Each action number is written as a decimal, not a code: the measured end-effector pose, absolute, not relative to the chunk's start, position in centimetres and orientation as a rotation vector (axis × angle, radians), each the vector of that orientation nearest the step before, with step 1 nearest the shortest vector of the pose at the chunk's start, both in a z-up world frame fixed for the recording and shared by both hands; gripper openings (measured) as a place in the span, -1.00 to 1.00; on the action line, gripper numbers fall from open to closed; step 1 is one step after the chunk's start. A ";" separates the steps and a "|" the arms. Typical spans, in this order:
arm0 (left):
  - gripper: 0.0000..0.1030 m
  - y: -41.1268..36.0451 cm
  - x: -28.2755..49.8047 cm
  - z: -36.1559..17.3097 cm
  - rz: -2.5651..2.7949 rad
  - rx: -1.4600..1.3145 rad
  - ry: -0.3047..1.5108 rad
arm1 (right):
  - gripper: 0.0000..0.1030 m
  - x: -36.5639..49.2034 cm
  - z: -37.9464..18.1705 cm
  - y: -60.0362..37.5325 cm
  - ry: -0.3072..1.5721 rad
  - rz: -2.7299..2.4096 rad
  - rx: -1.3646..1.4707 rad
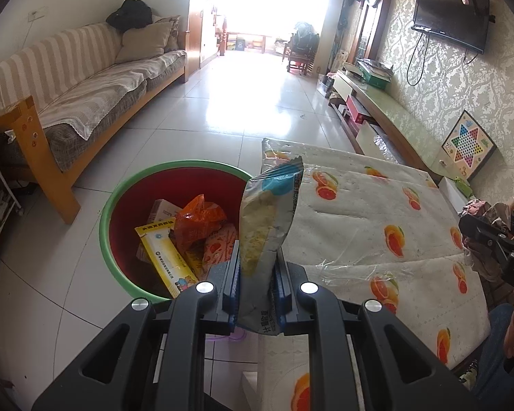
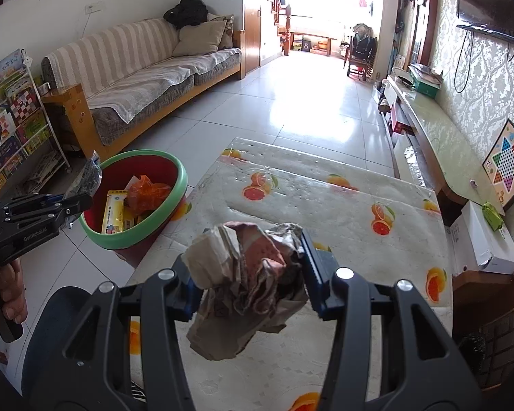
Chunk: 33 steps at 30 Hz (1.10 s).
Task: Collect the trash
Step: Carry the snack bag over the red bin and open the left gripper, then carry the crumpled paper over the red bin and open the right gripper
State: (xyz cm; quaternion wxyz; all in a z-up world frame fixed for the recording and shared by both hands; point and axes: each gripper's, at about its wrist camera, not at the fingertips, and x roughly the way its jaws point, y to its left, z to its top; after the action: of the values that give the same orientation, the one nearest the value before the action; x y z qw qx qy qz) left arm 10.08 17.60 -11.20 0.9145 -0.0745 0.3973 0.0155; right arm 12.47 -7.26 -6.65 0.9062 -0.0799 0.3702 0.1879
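Note:
My left gripper [image 1: 256, 257] is shut on a grey and blue snack wrapper [image 1: 267, 219] that stands upright between its pads, at the table's left edge beside the bin. The red bin with a green rim [image 1: 120, 191] stands on the floor and holds a yellow box [image 1: 166, 257], an orange bag [image 1: 197, 221] and other wrappers. My right gripper [image 2: 246, 260] is shut on a crumpled brown and pink paper wad [image 2: 246, 274], held above the table [image 2: 325, 198]. In the right wrist view the left gripper [image 2: 75, 202] hangs near the bin [image 2: 174, 188]. The right gripper [image 1: 486, 236] shows at the left wrist view's right edge.
The table wears an orange-print cloth [image 1: 359, 205] under clear plastic. A striped sofa [image 1: 85, 78] lines the left wall, with a book rack [image 2: 17, 120] beside it. A low cabinet [image 1: 394, 113], a game board [image 1: 467, 145] and a white box [image 2: 483, 236] stand along the right. A person's hand [image 2: 10, 294] grips the left tool.

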 end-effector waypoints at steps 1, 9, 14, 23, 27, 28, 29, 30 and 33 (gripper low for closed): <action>-0.74 18.1 10.2 -11.4 0.039 -0.158 0.819 | -0.08 12.5 -6.7 -6.7 0.766 0.397 -0.170; -0.72 22.4 12.4 -13.3 0.097 -0.193 0.844 | -0.08 12.8 -7.2 -3.0 0.772 0.457 -0.199; -0.70 24.7 15.1 -14.8 0.117 -0.200 0.877 | -0.08 13.1 -7.8 -1.4 0.779 0.477 -0.220; -0.39 25.7 17.9 -16.4 0.099 -0.209 0.918 | -0.08 13.6 -8.6 0.0 0.797 0.484 -0.239; 0.25 25.5 18.2 -17.2 0.119 -0.189 0.924 | -0.08 13.7 -9.0 -0.2 0.803 0.479 -0.239; 0.26 25.4 18.2 -17.3 0.118 -0.190 0.927 | -0.08 13.7 -9.0 -0.2 0.805 0.478 -0.240; 0.30 25.4 18.1 -17.4 0.117 -0.194 0.929 | -0.08 13.7 -9.1 -0.2 0.807 0.477 -0.240; 0.34 25.4 17.9 -17.5 0.119 -0.195 0.928 | -0.07 13.7 -9.1 -0.2 0.809 0.476 -0.240; 0.42 25.4 17.2 -17.2 0.124 -0.188 0.917 | -0.07 13.8 -9.2 -0.3 0.812 0.472 -0.236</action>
State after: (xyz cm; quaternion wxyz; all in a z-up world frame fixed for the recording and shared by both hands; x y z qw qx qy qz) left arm 17.15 25.39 -17.25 0.8907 -0.0904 0.4416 0.0596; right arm 13.80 -0.33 -9.16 0.8849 -0.1133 0.3905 0.2271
